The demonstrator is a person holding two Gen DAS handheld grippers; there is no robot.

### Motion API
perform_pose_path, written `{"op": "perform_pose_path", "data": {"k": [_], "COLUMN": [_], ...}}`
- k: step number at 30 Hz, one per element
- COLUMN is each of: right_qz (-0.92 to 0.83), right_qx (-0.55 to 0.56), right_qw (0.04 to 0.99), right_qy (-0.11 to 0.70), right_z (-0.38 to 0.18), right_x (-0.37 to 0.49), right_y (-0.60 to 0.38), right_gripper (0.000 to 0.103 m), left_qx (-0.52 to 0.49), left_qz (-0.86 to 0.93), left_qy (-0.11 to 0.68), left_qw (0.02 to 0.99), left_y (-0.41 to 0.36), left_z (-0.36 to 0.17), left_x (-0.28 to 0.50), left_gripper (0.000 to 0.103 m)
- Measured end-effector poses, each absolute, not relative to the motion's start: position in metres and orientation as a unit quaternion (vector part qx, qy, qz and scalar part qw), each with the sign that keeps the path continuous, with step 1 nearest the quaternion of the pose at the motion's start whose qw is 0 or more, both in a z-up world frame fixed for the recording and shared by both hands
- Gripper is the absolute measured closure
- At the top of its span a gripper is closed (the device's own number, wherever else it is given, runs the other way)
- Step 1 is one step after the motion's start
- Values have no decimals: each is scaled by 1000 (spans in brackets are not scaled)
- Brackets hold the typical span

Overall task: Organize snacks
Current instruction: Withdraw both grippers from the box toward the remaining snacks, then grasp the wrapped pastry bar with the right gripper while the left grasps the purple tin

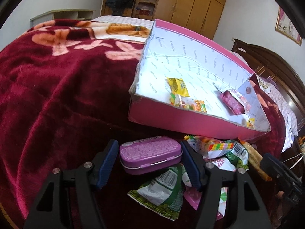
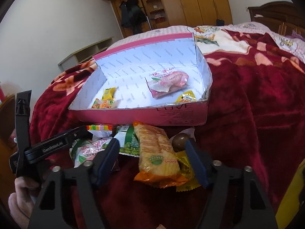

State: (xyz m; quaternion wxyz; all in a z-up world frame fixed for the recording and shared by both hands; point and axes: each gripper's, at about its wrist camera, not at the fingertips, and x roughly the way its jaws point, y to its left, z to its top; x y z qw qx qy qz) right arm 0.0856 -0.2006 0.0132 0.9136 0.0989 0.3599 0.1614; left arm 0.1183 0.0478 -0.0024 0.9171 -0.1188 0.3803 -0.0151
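I am reading "FASHION" repeating across the white lining of the pink box, "LOVE" showing partly on its pink front wall, and "GenRobot.AI" standing on the black body of the left gripper; the snack wrappers' print is staying illegible.

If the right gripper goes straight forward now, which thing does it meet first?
Probably the orange cracker packet, lying between the right gripper's open fingers. Beyond it stands the pink box; depth is unclear.

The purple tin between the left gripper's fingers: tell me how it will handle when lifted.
The purple tin looks rigid, so it should keep its shape under the left gripper. Its smooth, rounded sides may slip against the pads. Its hinged lid appears shut, so it probably won't spill. It rests partly on a green packet, so it may rock.
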Motion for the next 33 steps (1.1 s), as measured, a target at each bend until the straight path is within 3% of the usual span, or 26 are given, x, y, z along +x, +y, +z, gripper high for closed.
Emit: {"op": "perform_pose_path", "data": {"k": [5, 26, 28, 33], "right_qz": [168, 163, 160, 157], "right_qx": [121, 112, 111, 115], "right_qw": [903, 909, 910, 910], "right_qy": [376, 366, 365, 367], "right_z": [-1, -13, -12, -12], "right_x": [90, 86, 85, 83], "right_y": [-203, -196, -195, -193], "right_gripper": [43, 43, 46, 63], "left_qx": [-119, -119, -119, -114], "left_qz": [-15, -13, -14, -16], "left_qy": [375, 370, 366, 356], "left_qw": [919, 921, 923, 927], "left_y": [50, 50, 50, 47], "left_z": [-5, -8, -7, -3], "left_x": [117, 112, 109, 100], "left_gripper": [35, 36, 37, 37]}}
